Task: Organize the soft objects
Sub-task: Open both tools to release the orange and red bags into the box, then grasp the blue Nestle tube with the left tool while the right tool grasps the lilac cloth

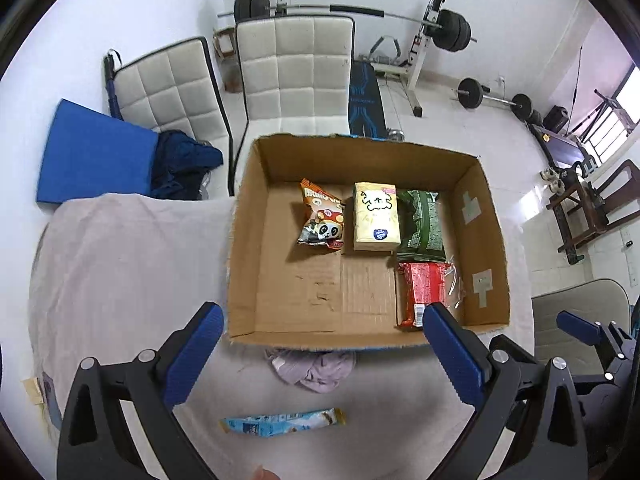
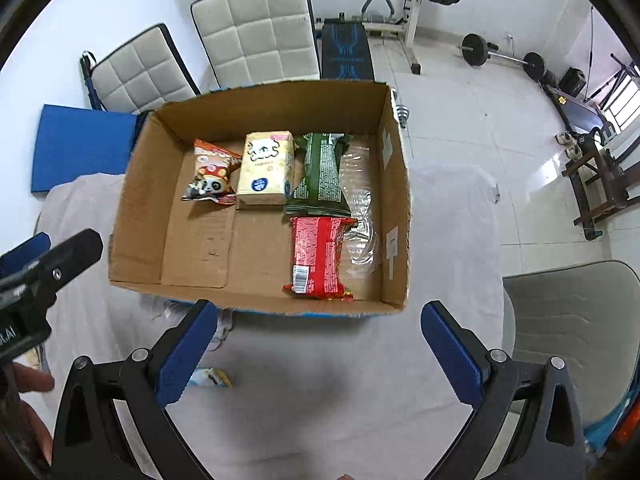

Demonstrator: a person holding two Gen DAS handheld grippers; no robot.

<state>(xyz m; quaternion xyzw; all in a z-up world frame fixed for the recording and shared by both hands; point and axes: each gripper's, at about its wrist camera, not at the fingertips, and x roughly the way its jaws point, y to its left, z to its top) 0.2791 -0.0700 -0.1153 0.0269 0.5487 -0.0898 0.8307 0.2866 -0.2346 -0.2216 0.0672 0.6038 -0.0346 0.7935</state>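
An open cardboard box (image 1: 244,240) (image 2: 136,216) stands on the cloth-covered table. Inside lie a panda snack bag (image 1: 320,218) (image 2: 210,178), a cream tissue pack (image 1: 376,216) (image 2: 266,168), a green packet (image 1: 424,220) (image 2: 322,176), a red packet (image 1: 424,292) (image 2: 318,256) and a clear plastic bag (image 2: 360,204). In front of the box lie a crumpled pale pink cloth (image 1: 316,368) and a light blue snack bar (image 1: 280,426) (image 2: 210,378). My left gripper (image 1: 324,360) is open and empty above the cloth. My right gripper (image 2: 320,352) is open and empty before the box.
Two white padded chairs (image 1: 296,68) stand behind the table, with a blue mat (image 1: 92,156) and dark clothing (image 1: 184,168) at left. A weight bench and barbells (image 1: 440,28) fill the back. A grey chair (image 2: 572,320) stands at right.
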